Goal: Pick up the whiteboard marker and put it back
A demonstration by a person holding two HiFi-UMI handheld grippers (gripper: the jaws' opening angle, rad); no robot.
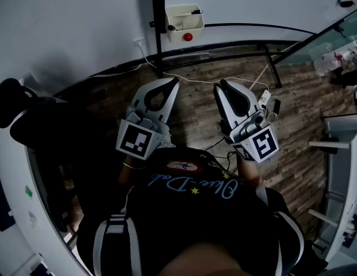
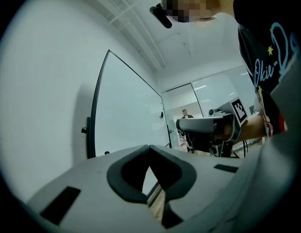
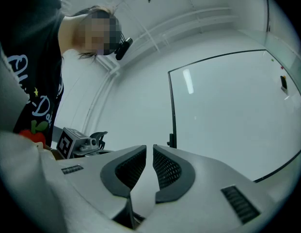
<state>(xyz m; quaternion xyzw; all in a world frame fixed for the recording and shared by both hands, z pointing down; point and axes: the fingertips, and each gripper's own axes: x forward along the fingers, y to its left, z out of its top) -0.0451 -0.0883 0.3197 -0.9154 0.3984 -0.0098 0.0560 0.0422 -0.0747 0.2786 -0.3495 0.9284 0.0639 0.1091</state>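
A white holder box [image 1: 184,23] hangs on the black whiteboard stand [image 1: 158,27] by the wall, with a red knob [image 1: 188,37] on its front. A small dark thing [image 1: 195,11] lies on its top, too small to tell whether it is the marker. My left gripper [image 1: 175,80] points at the wall and its jaw tips touch with nothing between them [image 2: 150,147]. My right gripper [image 1: 221,84] is held beside it; a narrow gap shows between its ribbed pads [image 3: 165,171], and nothing is in that gap. The whiteboard [image 3: 228,115] fills the wall ahead.
A white cable [image 1: 195,79] runs over the wood floor below the grippers. Black stand legs [image 1: 270,62] reach out to the right. A white rack [image 1: 339,154] stands at the right edge, a black chair [image 1: 29,114] at the left. Another person [image 2: 185,114] stands far off.
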